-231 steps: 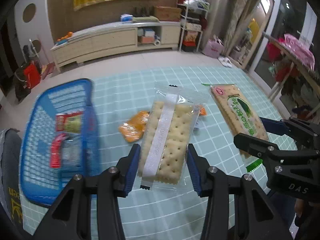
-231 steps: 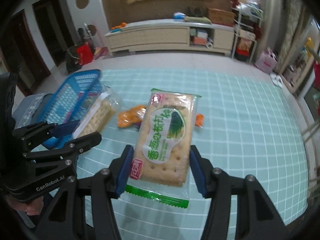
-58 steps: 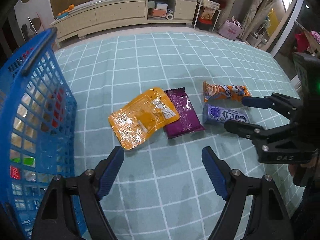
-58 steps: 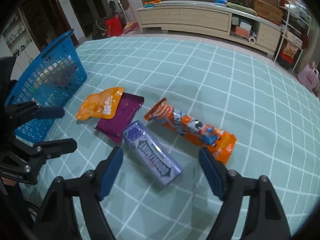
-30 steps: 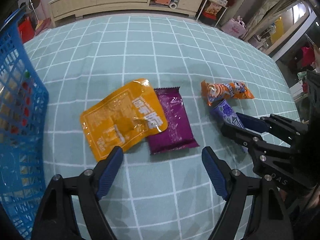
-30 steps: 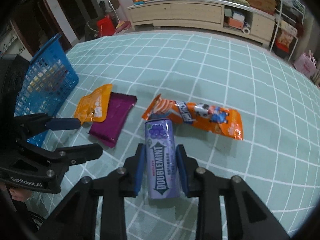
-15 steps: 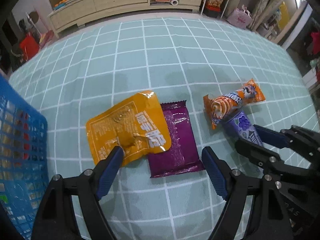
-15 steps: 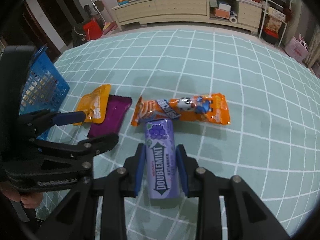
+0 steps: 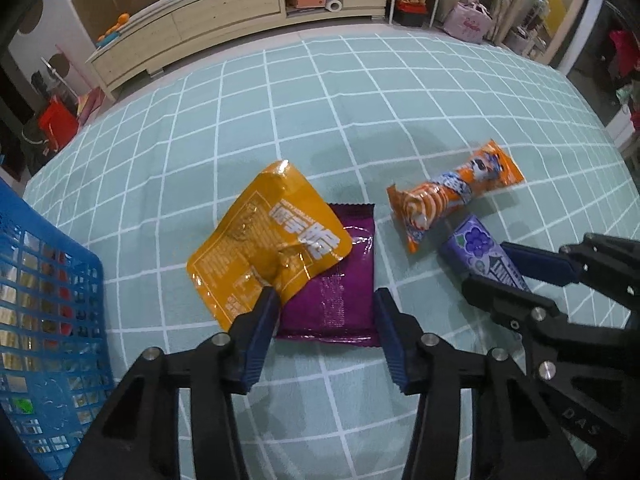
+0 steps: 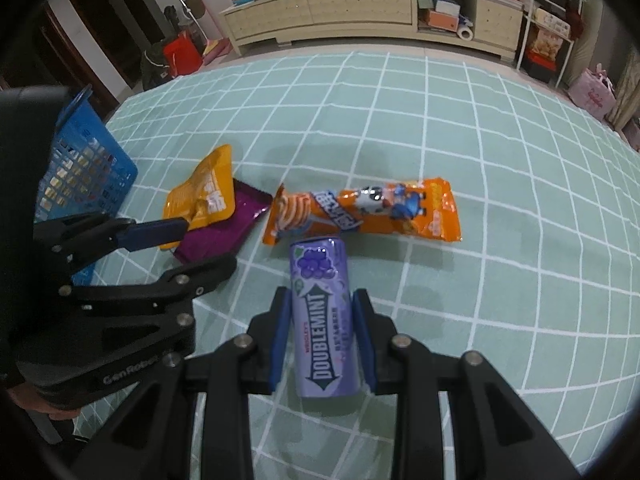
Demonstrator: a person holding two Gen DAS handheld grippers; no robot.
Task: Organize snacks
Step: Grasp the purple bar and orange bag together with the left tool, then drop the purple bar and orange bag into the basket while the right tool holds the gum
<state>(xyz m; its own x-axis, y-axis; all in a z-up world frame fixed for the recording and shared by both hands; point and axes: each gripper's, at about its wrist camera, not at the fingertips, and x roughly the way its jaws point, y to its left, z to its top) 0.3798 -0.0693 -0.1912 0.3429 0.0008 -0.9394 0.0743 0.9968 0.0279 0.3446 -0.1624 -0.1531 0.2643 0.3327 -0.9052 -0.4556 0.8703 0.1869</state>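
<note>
My right gripper is shut on a purple Doublemint gum pack, low over the table; the pack also shows in the left wrist view. My left gripper has its jaws around the near end of a purple snack packet, which lies partly under an orange pouch. The left jaw touches the pouch's edge. I cannot tell if the jaws grip the packet. An orange cartoon-printed snack bag lies just beyond the gum pack.
A blue plastic basket holding several snacks stands at the left on the teal checked tablecloth. In the right wrist view the basket sits behind my left gripper. A long cabinet stands beyond the table.
My left gripper has moved forward and narrowed its jaws around the purple packet. My right gripper still holds the gum pack, shifted slightly.
</note>
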